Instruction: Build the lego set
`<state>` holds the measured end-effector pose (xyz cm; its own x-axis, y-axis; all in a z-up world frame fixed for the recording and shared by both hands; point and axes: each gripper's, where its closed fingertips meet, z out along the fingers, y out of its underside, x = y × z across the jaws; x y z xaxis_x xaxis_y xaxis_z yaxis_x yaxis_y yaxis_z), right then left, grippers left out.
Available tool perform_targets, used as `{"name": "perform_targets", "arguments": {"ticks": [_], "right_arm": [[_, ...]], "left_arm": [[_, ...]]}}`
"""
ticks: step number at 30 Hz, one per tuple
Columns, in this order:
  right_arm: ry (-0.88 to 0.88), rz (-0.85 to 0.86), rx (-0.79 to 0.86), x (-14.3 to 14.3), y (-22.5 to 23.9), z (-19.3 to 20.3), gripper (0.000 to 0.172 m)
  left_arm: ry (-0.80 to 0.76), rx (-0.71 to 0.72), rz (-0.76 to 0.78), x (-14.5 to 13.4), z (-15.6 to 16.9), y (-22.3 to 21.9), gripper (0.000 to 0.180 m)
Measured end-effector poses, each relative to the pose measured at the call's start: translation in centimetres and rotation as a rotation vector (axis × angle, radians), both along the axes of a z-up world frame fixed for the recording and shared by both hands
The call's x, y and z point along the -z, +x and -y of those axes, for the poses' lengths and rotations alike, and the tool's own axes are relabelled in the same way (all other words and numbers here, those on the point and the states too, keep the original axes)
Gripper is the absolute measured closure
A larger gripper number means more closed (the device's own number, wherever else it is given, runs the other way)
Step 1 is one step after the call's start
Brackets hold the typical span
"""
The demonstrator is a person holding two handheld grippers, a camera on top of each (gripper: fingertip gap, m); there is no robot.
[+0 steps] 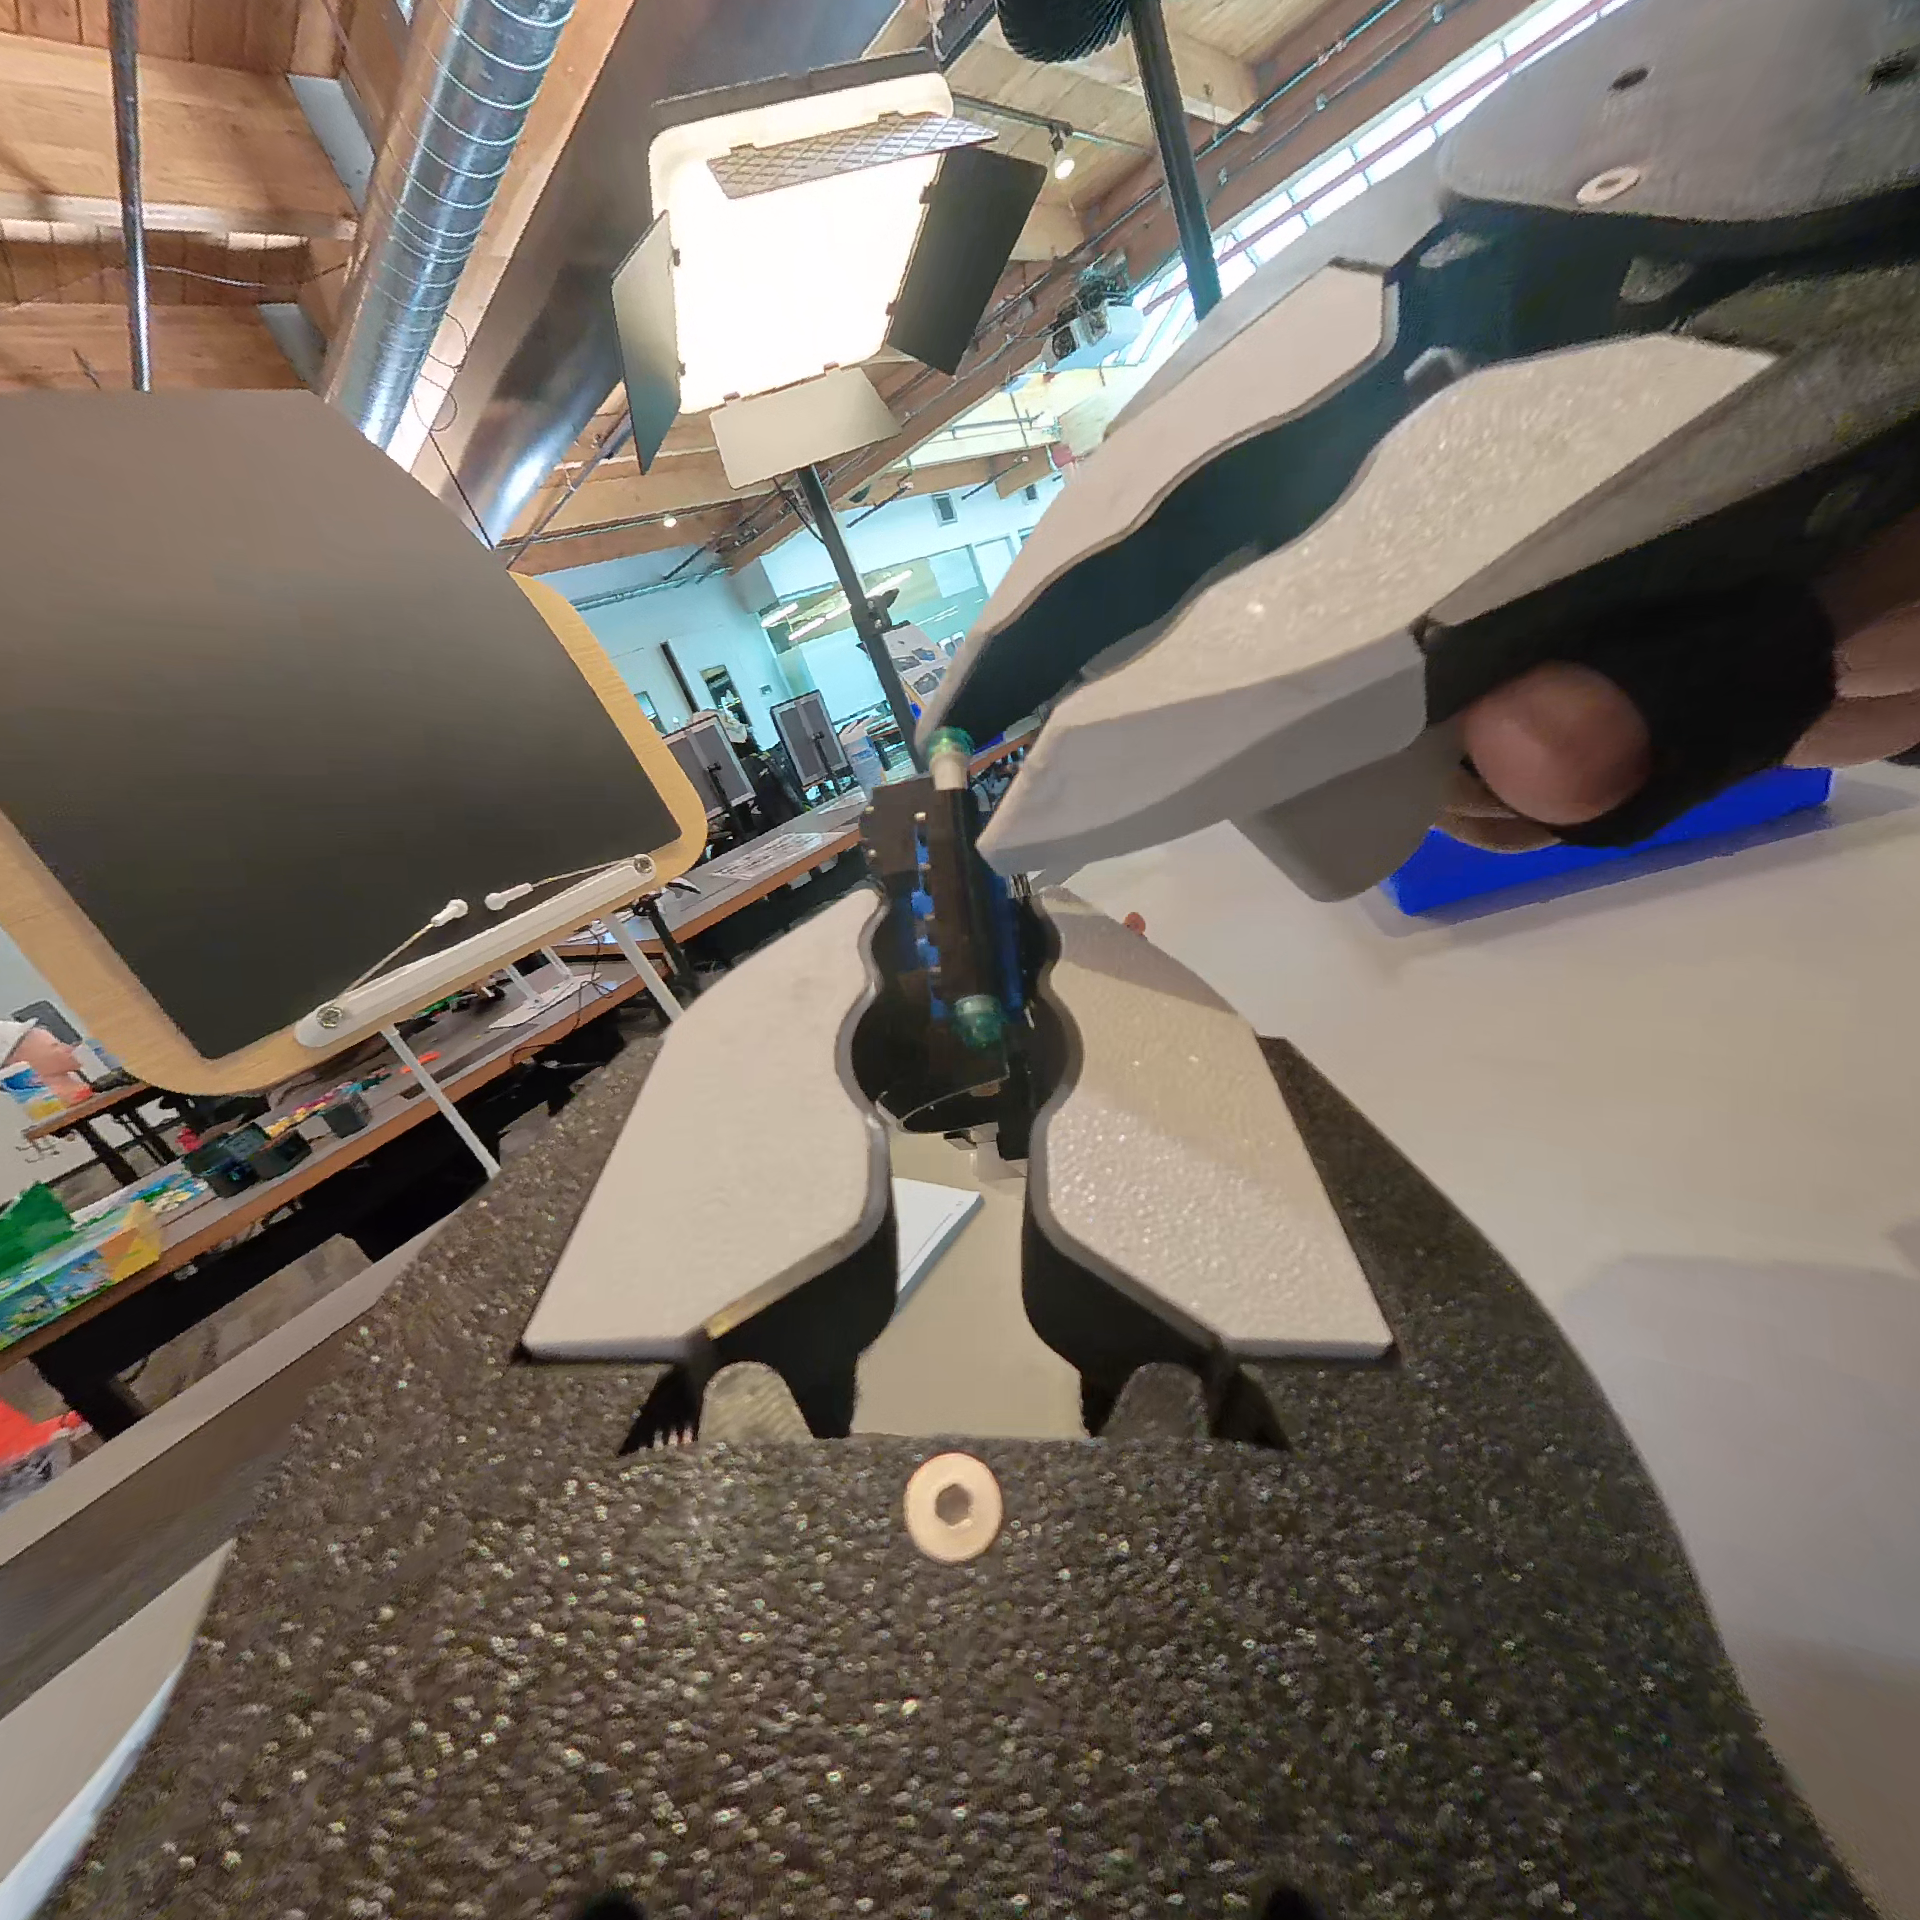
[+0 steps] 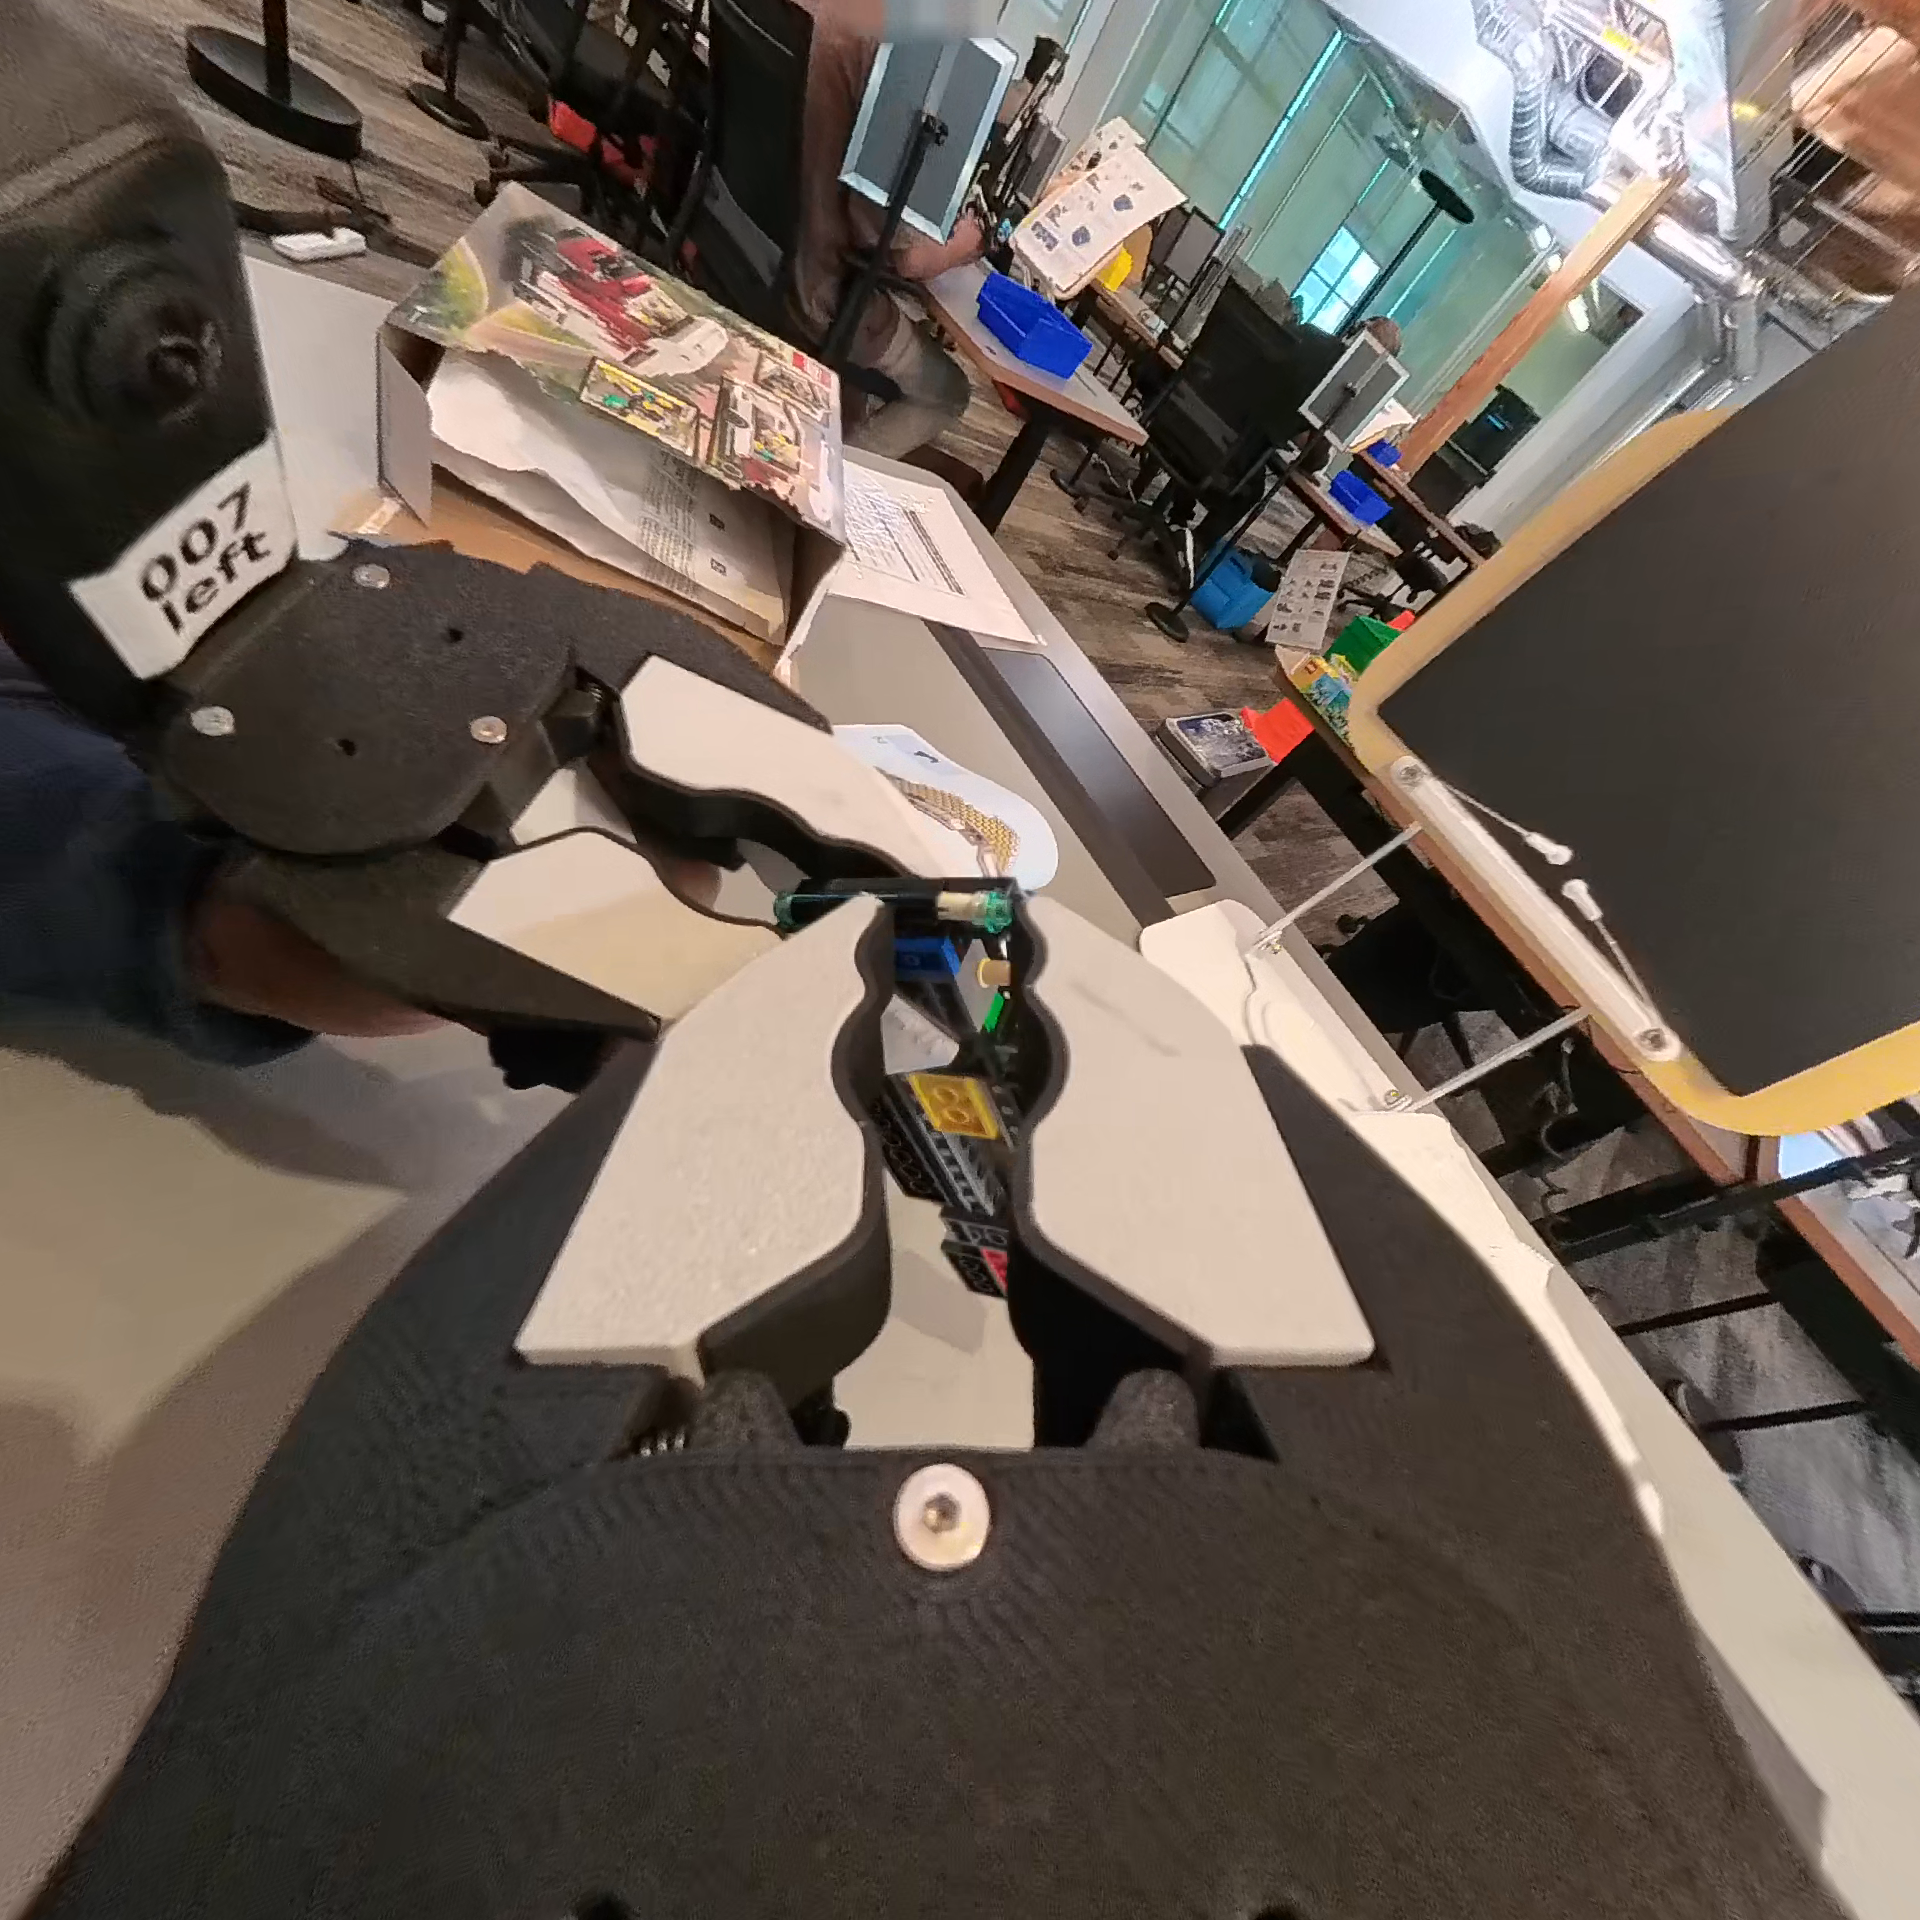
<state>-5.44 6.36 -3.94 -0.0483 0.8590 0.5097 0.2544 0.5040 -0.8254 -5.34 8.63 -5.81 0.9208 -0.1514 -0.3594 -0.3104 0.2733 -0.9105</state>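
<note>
the left gripper (image 1: 951, 935) has its fingers (image 1: 769, 1081) clamped on a small assembly of toy bricks (image 1: 940, 935), mostly black with blue parts inside. the same assembly (image 2: 951, 1049) shows between the fingers (image 2: 727, 1122) of the right gripper (image 2: 951, 935), which are closed on it from the other side; there a yellow brick, a blue one and a bit of green can be seen. so both grippers hold one thing between them, lifted above the grey bench (image 1: 1558, 1091), near the edge that faces the room.

along one edge of the assembly runs a thin black bar (image 1: 956, 883) with a clear green cap (image 1: 951, 746) at the far end and one more green cap (image 1: 979, 1020) at the near end. in the left wrist view the tips of the right gripper (image 1: 961, 790) reach around the far cap end.

the assembly looks light and stiff, but it is made of pressed-together pieces, so it can probably come apart under a twist or a strong squeeze. the thin bar and its caps seem the weakest place. the flat black sides of the body appear the safest place to take hold.

behind, an open box with a printed booklet (image 2: 644, 374) lies on the bench.
</note>
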Motion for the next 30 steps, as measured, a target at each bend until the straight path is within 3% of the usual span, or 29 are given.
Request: {"name": "perform_targets", "arguments": {"ticks": [9, 30], "right_arm": [[0.179, 0.024, -0.015, 0.05, 0.27, -0.03, 0.151], [0.297, 0.049, -0.060, 0.05, 0.46, 0.10, 0.152]], "left_arm": [[-0.003, -0.013, -0.035, 0.18, -0.06, 0.17, 0.158], [-0.007, -0.007, -0.036, 0.06, 0.13, 0.34, 0.158]]}}
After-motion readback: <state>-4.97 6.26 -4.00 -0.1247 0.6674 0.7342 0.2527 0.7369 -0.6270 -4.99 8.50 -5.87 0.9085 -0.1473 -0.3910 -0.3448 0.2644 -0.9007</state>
